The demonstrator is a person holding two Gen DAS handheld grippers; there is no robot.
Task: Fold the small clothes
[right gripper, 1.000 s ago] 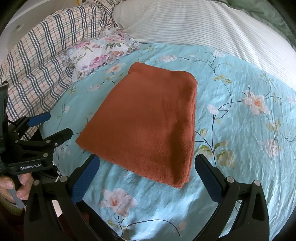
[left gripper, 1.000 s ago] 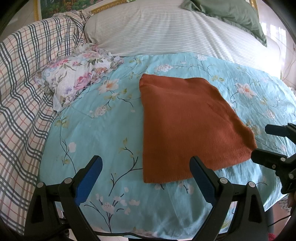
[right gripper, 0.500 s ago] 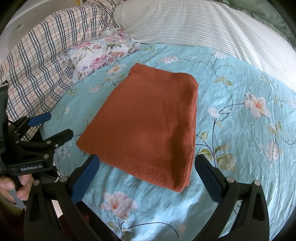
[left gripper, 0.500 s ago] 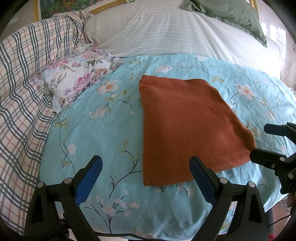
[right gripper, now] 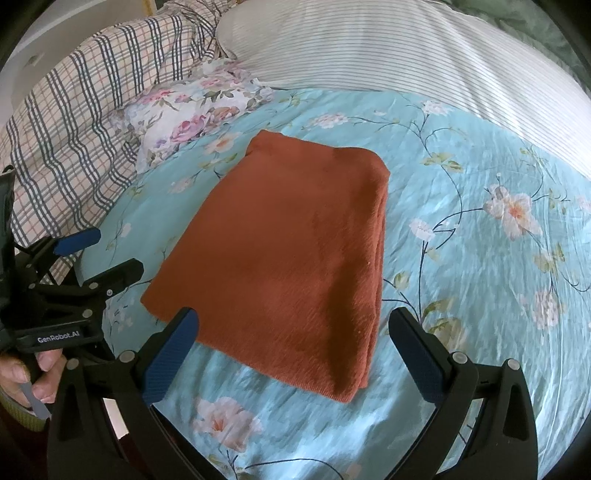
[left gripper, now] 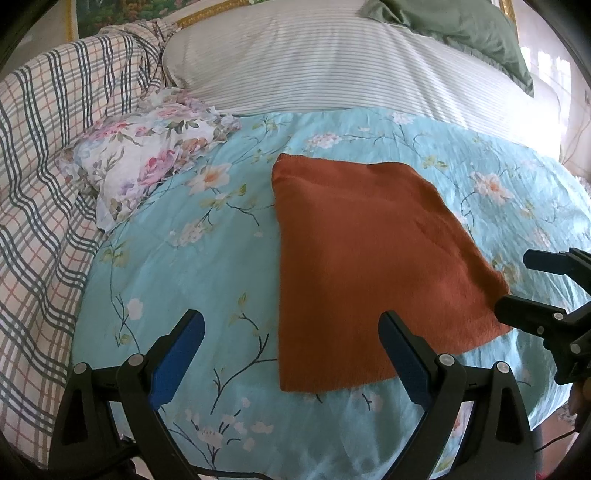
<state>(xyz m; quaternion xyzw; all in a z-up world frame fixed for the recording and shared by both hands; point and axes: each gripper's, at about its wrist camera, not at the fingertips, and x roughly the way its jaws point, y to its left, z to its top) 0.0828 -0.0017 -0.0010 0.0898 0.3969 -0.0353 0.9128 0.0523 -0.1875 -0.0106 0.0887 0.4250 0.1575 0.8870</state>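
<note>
A rust-orange cloth (left gripper: 369,266) lies folded flat on the light blue floral sheet (left gripper: 184,280). Its stacked layers show along the right edge in the right wrist view (right gripper: 376,258). My left gripper (left gripper: 291,350) is open, its right finger over the cloth's near edge and its left finger over bare sheet. My right gripper (right gripper: 293,350) is open and straddles the cloth's near corner. In each view the other gripper shows at the side, the right gripper (left gripper: 517,282) and the left gripper (right gripper: 118,251), both open beside the cloth. A hand (right gripper: 22,373) holds the left gripper.
A crumpled white floral fabric (left gripper: 147,166) lies at the far left of the sheet. A plaid blanket (left gripper: 44,177) fills the left side. A striped pillow (left gripper: 332,62) and a green pillow (left gripper: 461,26) lie behind. The bed's edge runs close below the grippers.
Both grippers have edged forward toward the cloth, which sits lower in both views. Both stay open and the cloth has not moved on the sheet.
</note>
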